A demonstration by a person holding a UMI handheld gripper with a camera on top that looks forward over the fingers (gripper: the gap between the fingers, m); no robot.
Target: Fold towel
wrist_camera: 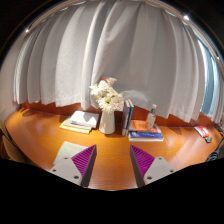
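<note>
Purple-padded, your gripper [112, 163] hangs with fingers spread wide, holding nothing, above the wooden table [45, 138]. No towel shows; a flower vase [107, 118] and books [144, 131] stand beyond them.

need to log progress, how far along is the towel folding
Nothing looks done: no towel is in view. The tongs are open and empty above the wooden table, facing a vase of flowers and books before the curtain. Finding, grasping and folding the towel remain.
</note>
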